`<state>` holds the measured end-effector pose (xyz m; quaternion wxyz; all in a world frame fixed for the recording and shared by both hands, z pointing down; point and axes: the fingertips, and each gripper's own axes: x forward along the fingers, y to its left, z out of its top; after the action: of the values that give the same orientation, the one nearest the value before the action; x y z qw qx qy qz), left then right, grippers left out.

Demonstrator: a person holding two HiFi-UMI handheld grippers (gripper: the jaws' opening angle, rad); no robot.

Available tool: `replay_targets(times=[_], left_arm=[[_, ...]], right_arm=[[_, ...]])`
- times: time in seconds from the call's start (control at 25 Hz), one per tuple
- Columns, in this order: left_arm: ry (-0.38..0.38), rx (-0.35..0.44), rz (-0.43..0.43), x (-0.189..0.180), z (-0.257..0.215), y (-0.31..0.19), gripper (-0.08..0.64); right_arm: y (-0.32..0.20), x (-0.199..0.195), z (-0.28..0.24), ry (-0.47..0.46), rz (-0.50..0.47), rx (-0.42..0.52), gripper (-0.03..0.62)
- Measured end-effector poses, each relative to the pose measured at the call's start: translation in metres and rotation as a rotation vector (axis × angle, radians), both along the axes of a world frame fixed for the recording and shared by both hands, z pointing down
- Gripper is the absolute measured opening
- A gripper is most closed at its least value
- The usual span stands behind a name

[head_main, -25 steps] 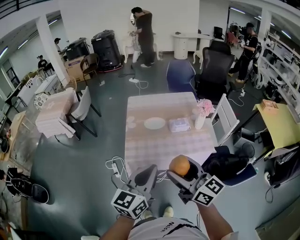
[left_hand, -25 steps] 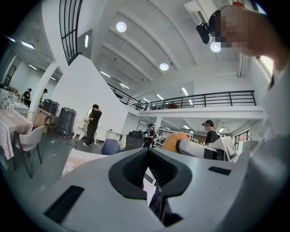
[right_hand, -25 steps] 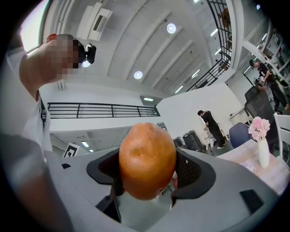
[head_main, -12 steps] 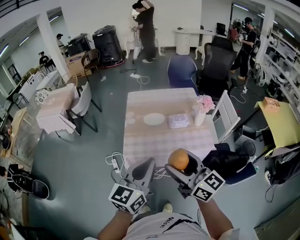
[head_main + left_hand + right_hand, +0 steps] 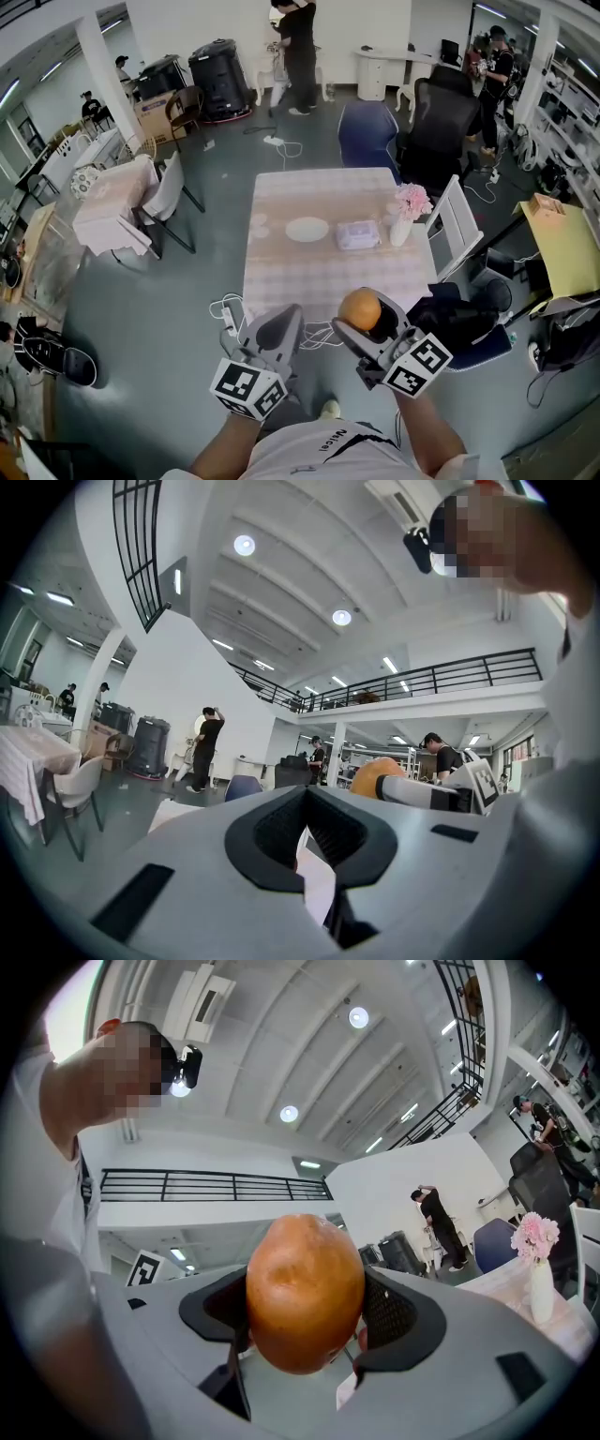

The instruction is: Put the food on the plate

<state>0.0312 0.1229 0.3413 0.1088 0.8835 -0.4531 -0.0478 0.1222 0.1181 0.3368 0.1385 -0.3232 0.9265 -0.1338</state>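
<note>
Carry step. Right gripper jaws clamp fruit, prob. an orange; left gripper jaws closed, empty. Fruit well short of plate; next: carry fwd over it.

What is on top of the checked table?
A white plate, a pale packet and a vase of pink flowers. The orange in the right gripper covers part of its near edge.

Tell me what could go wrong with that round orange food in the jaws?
1. The orange food is round and gripped only at its sides by the right gripper. It might slip and drop to the floor, short of the table.
2. Cables lie on the floor in front of the table; a foot could catch.
3. The flower vase stands near the plate; a reach might tip it.
</note>
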Motion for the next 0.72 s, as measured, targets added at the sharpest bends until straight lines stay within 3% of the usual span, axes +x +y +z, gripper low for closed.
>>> replay_targets(times=[0.72], left_arm=[[0.009,-0.015,0.005,-0.023,0.011,-0.052,0.006]], right_arm=[[-0.049,-0.025,0.012,0.022,0.012,-0.03,0.347]])
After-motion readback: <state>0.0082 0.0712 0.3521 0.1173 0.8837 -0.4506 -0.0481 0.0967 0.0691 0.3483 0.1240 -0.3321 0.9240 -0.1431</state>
